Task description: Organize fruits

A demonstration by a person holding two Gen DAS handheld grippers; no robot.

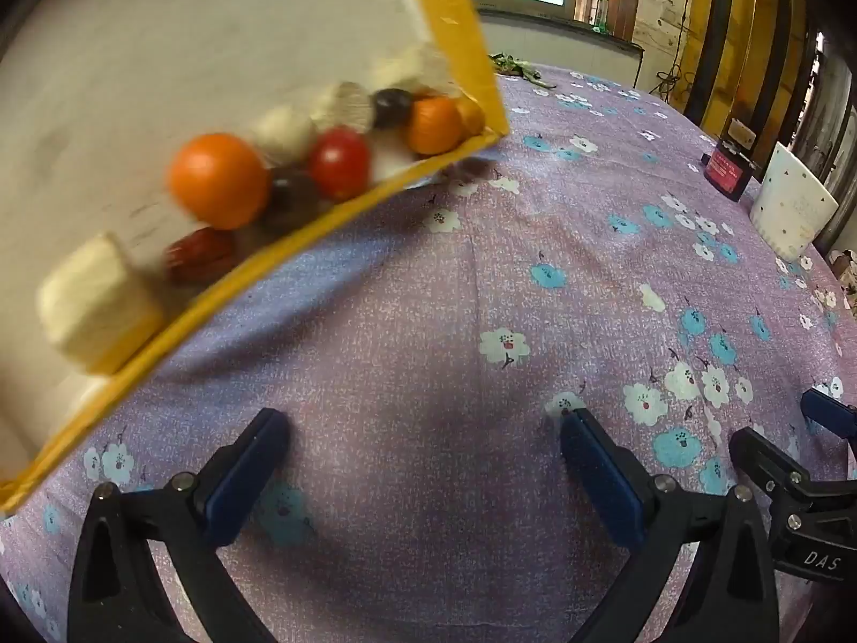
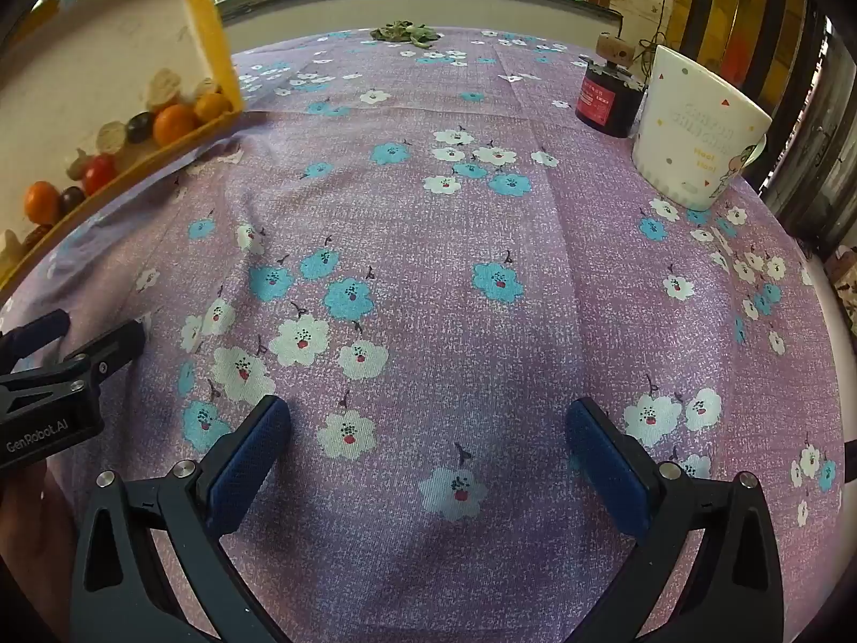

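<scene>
Yellow-rimmed and white inside, a shallow tray [image 1: 455, 53] sits tilted at the left of the counter [image 1: 482, 294], its far corner lifted and its near rim low against the purple flowered cloth. Because of that slope the contents have slid down and bunched in a row along the lower rim, which is probably why they lie packed together rather than spread out.

Counting along the row in the left wrist view: three orange fruits, namely a large one [image 1: 218, 179], a middle one [image 1: 433, 125] and a small one at the corner [image 1: 471, 115]; one red tomato-like fruit [image 1: 340, 163]; two dark plum-coloured ones [image 1: 292, 195] [image 1: 392, 106]; one reddish-brown date-like fruit [image 1: 199, 254]. Pale pieces lie mixed among them, about three rounded ones and a cream block [image 1: 96, 303] at the low end; motion blur keeps me from saying what they are or counting them surely.

Both tools hover over bare cloth, near the tray but apart from it. The left hand-held gripper [image 1: 423, 461] has its blue pads spread wide with nothing between them, and the right hand-held gripper [image 2: 428, 455] is likewise released and empty. They sit side by side, each showing at the edge of the other's view.

At the counter's right stand one white mug [image 2: 691, 123] and one dark red-labelled jar [image 2: 608, 99] beside it. One heap of green leaves [image 2: 404, 32] lies at the far edge. No fruit has been lifted yet, so the sorting seems barely begun.
</scene>
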